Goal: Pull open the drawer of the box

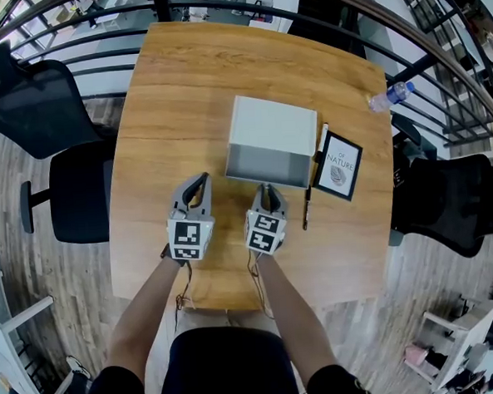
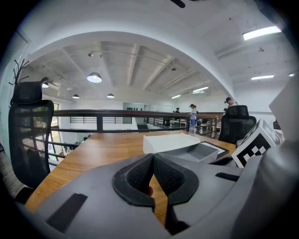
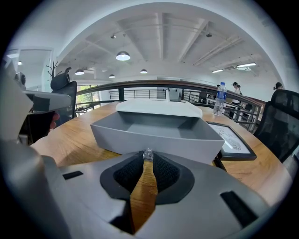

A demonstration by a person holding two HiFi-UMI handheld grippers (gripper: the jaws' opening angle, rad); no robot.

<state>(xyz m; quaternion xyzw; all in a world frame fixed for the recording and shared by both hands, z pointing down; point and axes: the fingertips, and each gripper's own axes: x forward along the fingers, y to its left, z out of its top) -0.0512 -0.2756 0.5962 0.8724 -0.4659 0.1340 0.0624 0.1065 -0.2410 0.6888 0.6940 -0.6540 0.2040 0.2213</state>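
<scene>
Near the middle of the table (image 1: 150, 115), the white box (image 1: 275, 124) is seen with its grey drawer (image 1: 265, 166) drawn out toward the near edge. The drawer's small clear knob (image 3: 148, 154) is pinched by the right gripper (image 1: 268, 191). The left gripper (image 1: 201, 180) is held beside it, jaws closed together and empty.

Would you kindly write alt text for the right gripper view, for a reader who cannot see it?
The right tool is closed on a small clear knob at the front of an empty grey drawer, pulled out of a white box on a wooden table. A framed picture lies to its right.
</scene>
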